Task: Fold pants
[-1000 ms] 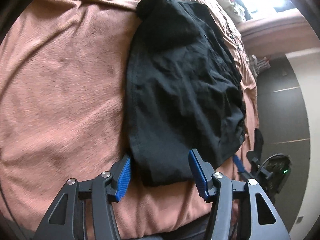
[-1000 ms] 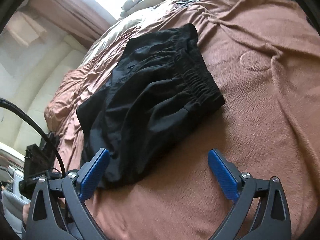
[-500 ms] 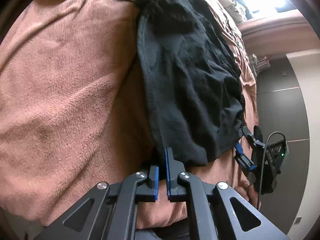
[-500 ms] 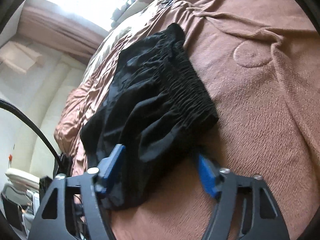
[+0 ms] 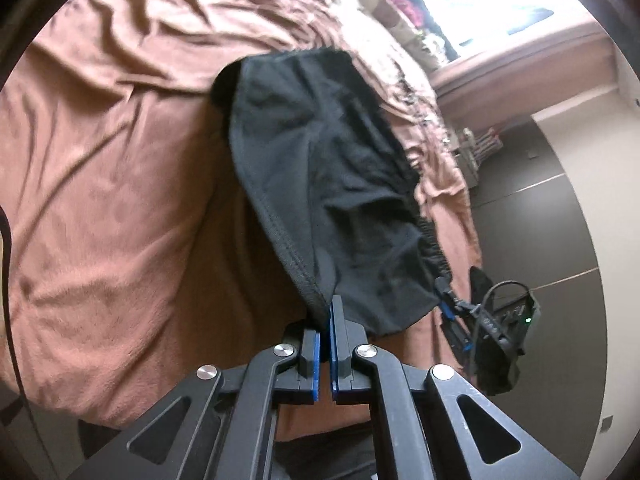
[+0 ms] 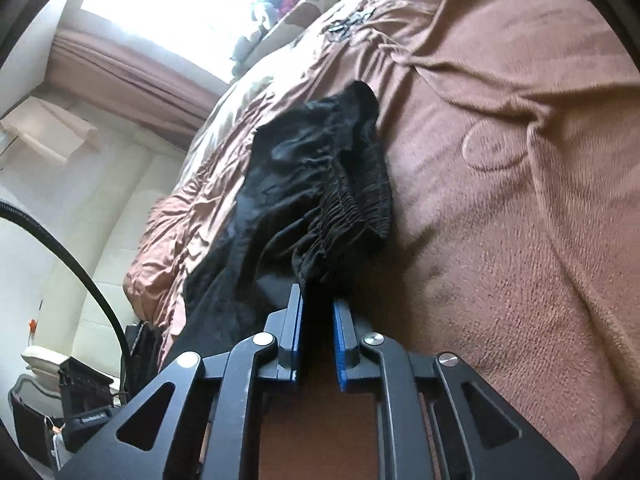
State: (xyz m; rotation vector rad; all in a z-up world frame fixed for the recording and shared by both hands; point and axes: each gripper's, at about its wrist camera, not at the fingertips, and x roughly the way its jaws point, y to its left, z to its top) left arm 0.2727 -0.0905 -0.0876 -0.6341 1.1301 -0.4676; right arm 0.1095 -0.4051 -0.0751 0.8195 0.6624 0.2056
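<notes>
Black pants [image 5: 328, 184] lie partly doubled over on a bed covered by a brown blanket [image 5: 120, 184], their near end raised off the blanket. Left gripper [image 5: 326, 320]: fingers together, clamped on the stitched hem corner of the pants nearest the camera. Right gripper [image 6: 318, 316]: fingers closing, with the gathered elastic waistband [image 6: 352, 204] bunched between the blue pads [image 6: 297, 332]; the cloth fills the narrow gap, so this reads as a grip just being completed. In the left view, the right gripper appears at the right-hand corner of the pants. The far end of the pants rests on the blanket, toward the window [image 6: 172, 8].

Step in hand, as judged: both near corners are taken up and the lift for a fold is beginning. The next move calls for both hands to rise together, keeping the near edge taut and level, and to carry it over toward the far end of the pants, so that the layers land edge on edge without the slack middle bunching.
</notes>
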